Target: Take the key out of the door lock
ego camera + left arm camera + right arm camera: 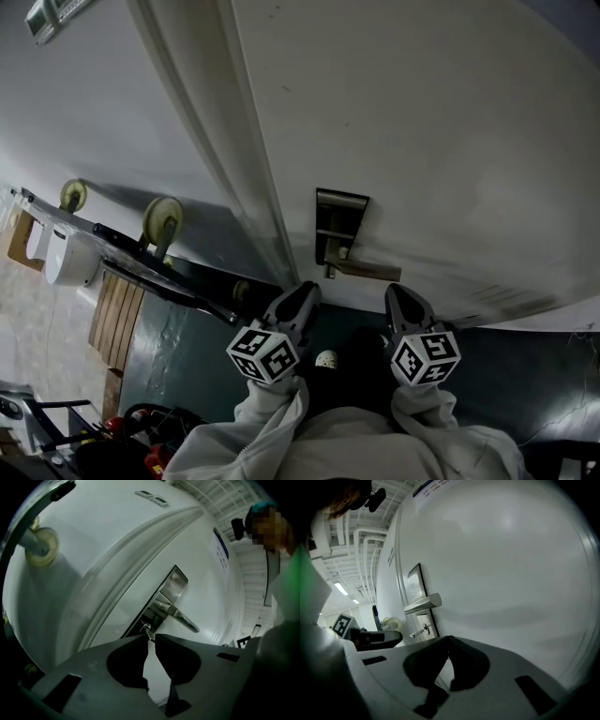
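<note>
Left gripper: jaws almost together, tips pinching the outer end of the key. Key is in the lock, sticking out just below the handle. Right gripper: jaws closed on nothing, held beside the left one, off the door. Handle sits on a steel plate near the door's edge. Further left, well clear of the lock: two cream wheels on a dark frame.

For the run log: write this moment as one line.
left gripper: shut on key | key: in lock | right gripper: shut, empty
</note>
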